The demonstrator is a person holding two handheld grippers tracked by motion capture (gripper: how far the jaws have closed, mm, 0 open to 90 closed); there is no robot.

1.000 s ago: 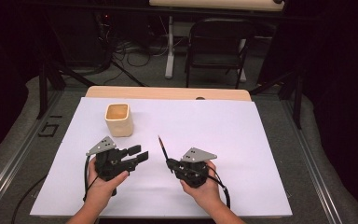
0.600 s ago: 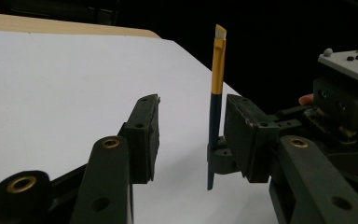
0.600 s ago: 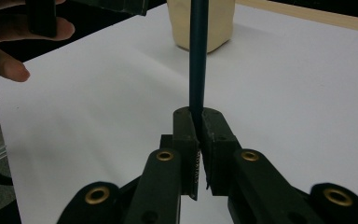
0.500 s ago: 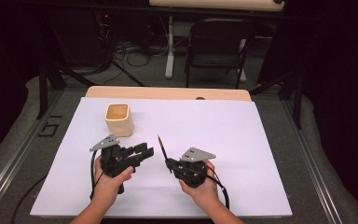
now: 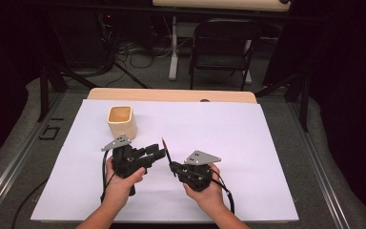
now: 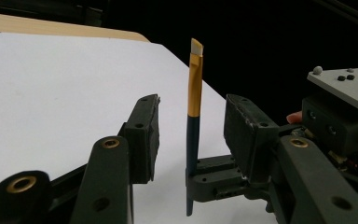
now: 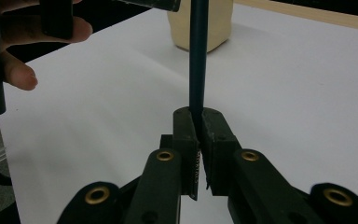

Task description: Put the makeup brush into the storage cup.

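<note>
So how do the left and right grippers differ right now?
The right gripper is shut on the brush, holding its dark handle upright; the left gripper stands open, its jaws either side of the brush without touching it, having just been closing. In the high view the left sits nearer the cup. Both are hand-held above the white sheet.

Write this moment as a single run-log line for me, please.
right claw: shut on brush, upright | left claw: open, astride brush, jaws just closing, not touching | cup: apart

The left gripper (image 5: 158, 153) has slid toward the brush (image 5: 167, 151), its fingers narrowing.
</note>
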